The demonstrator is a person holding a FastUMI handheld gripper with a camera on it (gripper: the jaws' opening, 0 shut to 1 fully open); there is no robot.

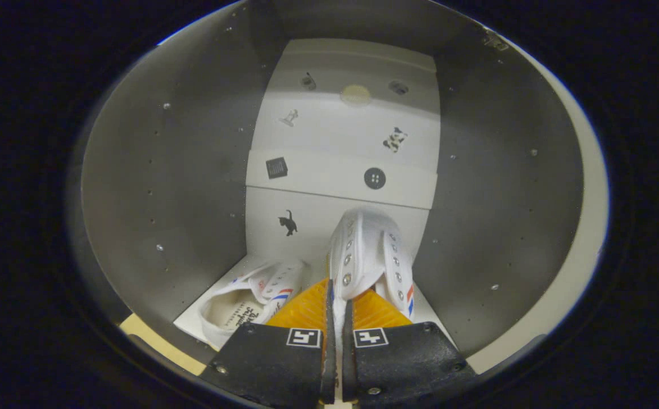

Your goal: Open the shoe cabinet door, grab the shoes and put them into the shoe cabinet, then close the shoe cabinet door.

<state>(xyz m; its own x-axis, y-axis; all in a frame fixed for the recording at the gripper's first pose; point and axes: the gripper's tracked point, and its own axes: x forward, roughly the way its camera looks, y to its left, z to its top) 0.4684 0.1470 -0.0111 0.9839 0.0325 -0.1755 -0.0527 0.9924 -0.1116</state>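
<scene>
I am looking into the open shoe cabinet [165, 170], with grey side walls and a white back panel. My gripper [338, 309] is shut on a white sneaker [366, 255] with metal eyelets and red-blue stripes; both fingers pinch its upper edge. The shoe hangs toe-forward inside the cabinet, close to the back panel. A second white sneaker [250, 298] lies on the white cabinet floor [204, 315] to the left of the fingers, its opening facing me.
The back panel [346, 142] carries small stickers: a cat, a button, a black square, a cow. The right side wall [505, 187] stands close beside the held shoe. A pale cabinet front edge [579, 255] curves at the right.
</scene>
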